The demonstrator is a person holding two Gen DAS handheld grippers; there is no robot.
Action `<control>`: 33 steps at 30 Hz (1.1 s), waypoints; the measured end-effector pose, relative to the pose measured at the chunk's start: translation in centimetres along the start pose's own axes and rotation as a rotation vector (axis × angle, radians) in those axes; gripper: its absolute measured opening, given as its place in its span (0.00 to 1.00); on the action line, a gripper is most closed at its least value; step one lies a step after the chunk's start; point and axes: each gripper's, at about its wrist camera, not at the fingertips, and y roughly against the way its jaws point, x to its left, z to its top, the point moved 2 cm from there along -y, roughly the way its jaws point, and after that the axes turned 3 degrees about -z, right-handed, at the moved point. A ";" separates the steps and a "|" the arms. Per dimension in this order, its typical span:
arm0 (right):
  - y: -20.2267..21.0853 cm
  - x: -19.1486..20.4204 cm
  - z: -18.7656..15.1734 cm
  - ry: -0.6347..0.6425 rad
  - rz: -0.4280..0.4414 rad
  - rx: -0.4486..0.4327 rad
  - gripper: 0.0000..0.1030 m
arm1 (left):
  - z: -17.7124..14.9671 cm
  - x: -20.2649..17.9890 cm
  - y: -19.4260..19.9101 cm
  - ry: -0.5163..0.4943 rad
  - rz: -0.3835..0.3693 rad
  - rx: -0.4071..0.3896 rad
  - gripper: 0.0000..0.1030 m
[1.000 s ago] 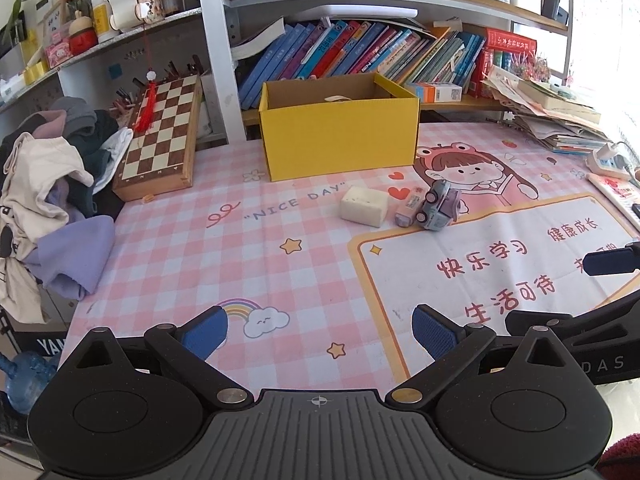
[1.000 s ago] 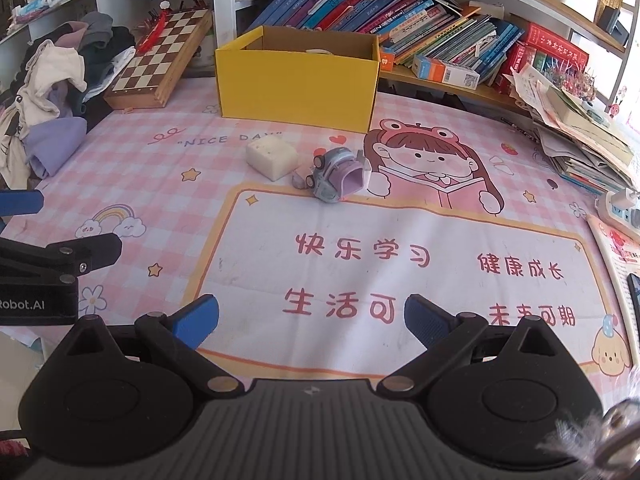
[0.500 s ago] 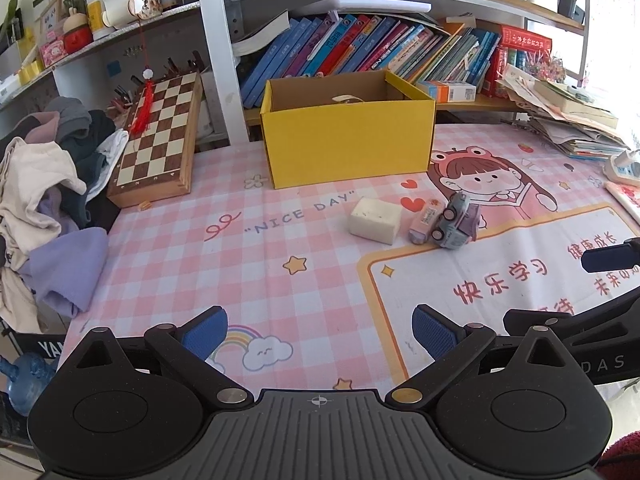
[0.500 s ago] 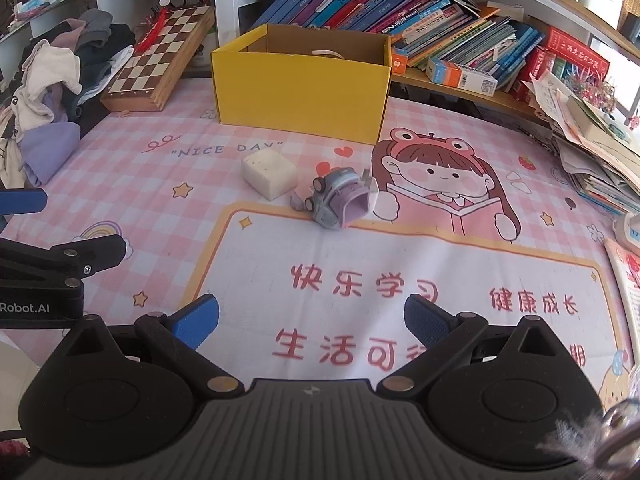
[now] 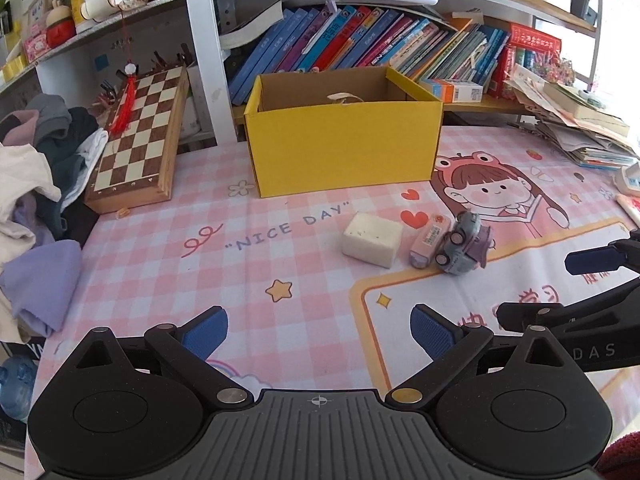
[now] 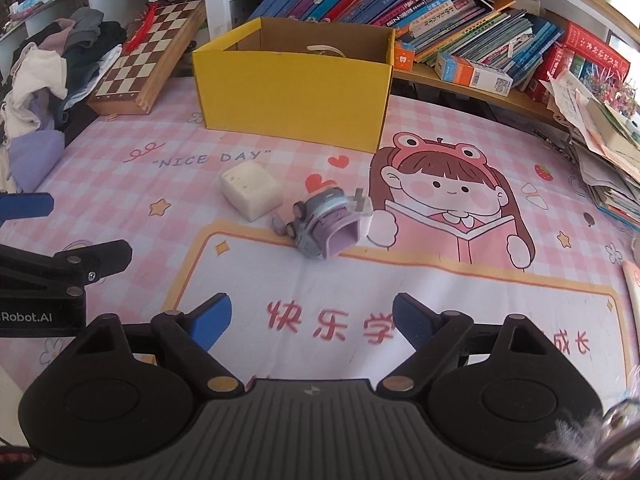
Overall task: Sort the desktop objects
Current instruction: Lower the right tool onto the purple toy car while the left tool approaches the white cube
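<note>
On the counter point(image 5: 280, 240), mid-mat: white foam-like block point(image 5: 372, 239), pink eraser-like bar point(image 5: 429, 241) and grey-purple toy car point(image 5: 464, 249) sit in a tight row, the bar touching the car, the block just beside the bar. Yellow cardboard box point(image 5: 344, 152) stands open right behind them; something pale shows inside, can't tell what.

Left claw point(image 5: 318, 330) wide, holding nothing, low over the mat short of the block. Right claw point(image 6: 312, 322) also wide and empty, lined up roughly on the car point(image 6: 326, 222).

My read: the box is the sort target and these three are what's out on the mat, but I can't tell how far along the sort is.

If I go for a pick:
- Car lies tipped with a small loose-looking part point(image 6: 280, 226) at its nose; I'd grip across the body, not the wheels.
- Bar hugs the car, so I'd come straight down to avoid shoving it.
- Block looks soft; light squeeze.
- Claws are near each other; one arm at a time.
</note>
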 end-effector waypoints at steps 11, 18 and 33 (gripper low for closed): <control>-3.6 -1.5 1.8 0.003 0.054 0.036 0.76 | 1.6 -0.9 -2.8 -0.005 0.012 0.036 0.96; -6.0 -2.1 3.0 -0.023 0.091 0.054 0.61 | 2.9 -1.3 -3.9 -0.015 0.003 0.037 0.91; -8.5 -2.7 4.4 -0.038 0.162 0.040 0.38 | 4.4 -1.6 -7.1 -0.048 0.022 0.095 0.91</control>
